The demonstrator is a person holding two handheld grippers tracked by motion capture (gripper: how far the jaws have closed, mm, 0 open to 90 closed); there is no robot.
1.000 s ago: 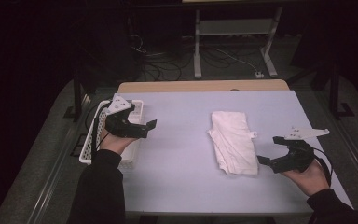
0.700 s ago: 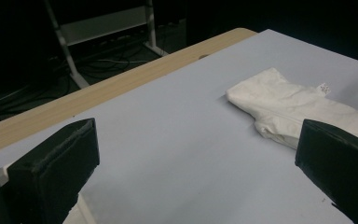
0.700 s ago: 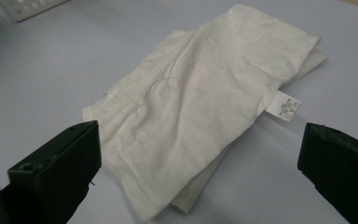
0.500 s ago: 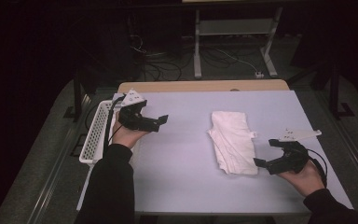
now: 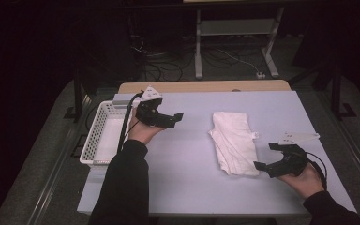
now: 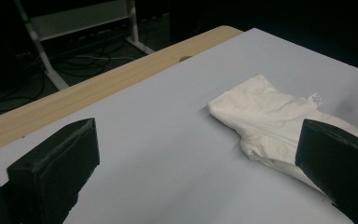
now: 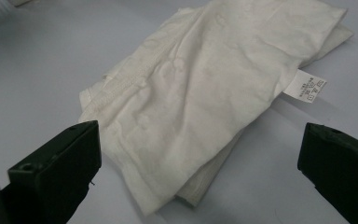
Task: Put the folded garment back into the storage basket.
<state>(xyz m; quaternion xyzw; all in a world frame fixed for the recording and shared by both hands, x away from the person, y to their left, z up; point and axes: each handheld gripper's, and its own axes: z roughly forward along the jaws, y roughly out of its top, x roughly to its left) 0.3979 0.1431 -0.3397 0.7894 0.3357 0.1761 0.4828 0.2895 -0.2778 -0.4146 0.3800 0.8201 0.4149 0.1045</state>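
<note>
1 folded white cloth (image 5: 234,142) counted betw. the 2 grippers; 1 white basket (image 5: 97,136) counted just beside left gripper (image 5: 177,117).

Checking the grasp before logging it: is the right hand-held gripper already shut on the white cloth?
No, the right hand-held gripper has its jaws wide apart, with the white cloth lying ungripped on the table.

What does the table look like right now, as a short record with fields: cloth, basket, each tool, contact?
cloth: folded white fabric garment with a small sewn label, lying flat on the pale grey table
basket: white perforated plastic basket at the table's left edge
left tool: open, held above the table, pointing toward the cloth
right tool: open, low, beside the cloth's near right corner
contact: neither tool touches the cloth
</note>
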